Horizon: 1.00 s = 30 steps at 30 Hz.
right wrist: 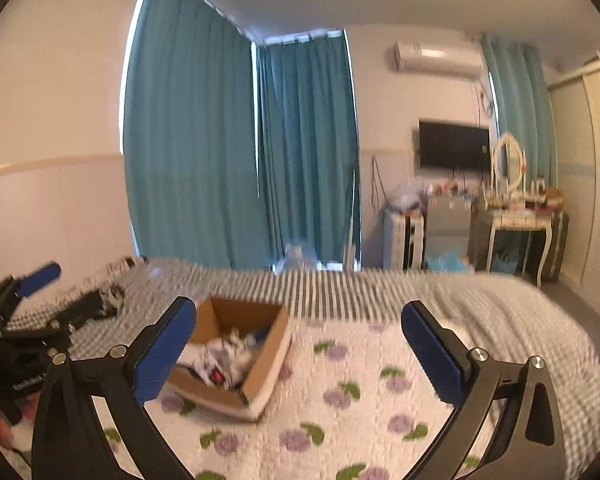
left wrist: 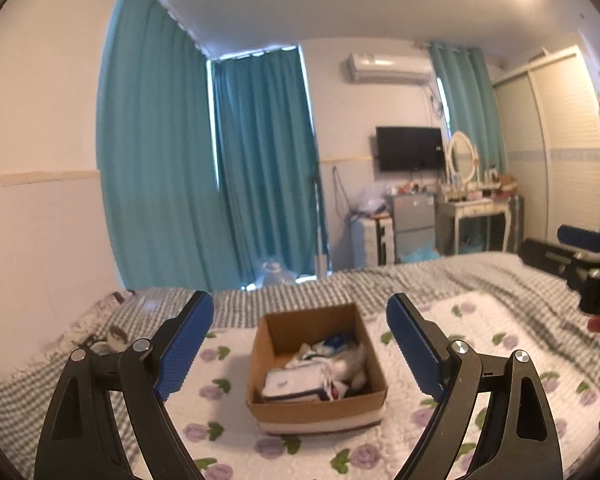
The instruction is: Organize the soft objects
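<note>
So from my end both grippers are hanging above the bed with nothing in them: the left gripper (left wrist: 300, 344) has its jaws spread wide, blue pads well apart, and the right gripper (right wrist: 300, 344) is the same, jaws wide open and empty. The open brown cardboard box (left wrist: 317, 400) sits on the white quilt with purple flowers and green leaves (left wrist: 480, 344), and in the left wrist view it lands right between my two blue pads, touching neither. Inside it there's a jumble of white and blue soft cloth items (left wrist: 320, 368); I can't tell what each piece is. In the right wrist view that box (right wrist: 260, 376) is off to the left, its near left corner hidden behind my left blue pad (right wrist: 164, 350), and the picture is blurry so the contents are just a white heap with a red spot. Lots of open quilt to the right of the box in both views. Under the quilt is a grey-and-white checked bedspread (left wrist: 500, 276) running out to the bed edges, with floor showing past the right edge in the right view. The other gripper shows at the frame edge in each view, well clear of the box. Teal curtains (left wrist: 160, 160) hang beyond the far edge.
</note>
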Each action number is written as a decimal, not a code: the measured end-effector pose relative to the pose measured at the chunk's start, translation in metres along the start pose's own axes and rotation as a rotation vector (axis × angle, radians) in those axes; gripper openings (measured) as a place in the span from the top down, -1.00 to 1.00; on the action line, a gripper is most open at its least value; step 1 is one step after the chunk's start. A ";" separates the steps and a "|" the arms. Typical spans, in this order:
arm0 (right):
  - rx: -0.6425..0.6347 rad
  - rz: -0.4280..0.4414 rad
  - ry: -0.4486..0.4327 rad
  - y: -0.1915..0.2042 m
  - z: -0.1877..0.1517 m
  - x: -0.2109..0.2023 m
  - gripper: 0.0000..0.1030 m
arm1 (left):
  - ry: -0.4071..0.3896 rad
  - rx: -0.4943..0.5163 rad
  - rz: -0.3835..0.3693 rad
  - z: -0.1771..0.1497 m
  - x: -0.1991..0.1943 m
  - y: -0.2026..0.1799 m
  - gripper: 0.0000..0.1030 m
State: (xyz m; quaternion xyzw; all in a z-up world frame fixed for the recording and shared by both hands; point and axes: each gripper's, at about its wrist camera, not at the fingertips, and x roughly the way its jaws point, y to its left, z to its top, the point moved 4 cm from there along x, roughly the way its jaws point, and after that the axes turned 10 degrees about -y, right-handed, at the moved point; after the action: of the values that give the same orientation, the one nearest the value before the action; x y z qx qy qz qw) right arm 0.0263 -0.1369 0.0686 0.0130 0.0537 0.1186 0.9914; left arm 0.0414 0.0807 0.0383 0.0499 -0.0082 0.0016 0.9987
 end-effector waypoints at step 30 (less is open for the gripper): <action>0.021 0.025 0.120 0.011 -0.049 0.030 -1.00 | 0.098 -0.076 -0.035 -0.045 0.005 0.000 -0.74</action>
State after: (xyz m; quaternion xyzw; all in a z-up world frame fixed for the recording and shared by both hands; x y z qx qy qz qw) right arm 0.0473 -0.1184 0.0174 0.0171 0.1142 0.1307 0.9847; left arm 0.0475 0.0853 -0.0068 0.0120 0.0415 -0.0138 0.9990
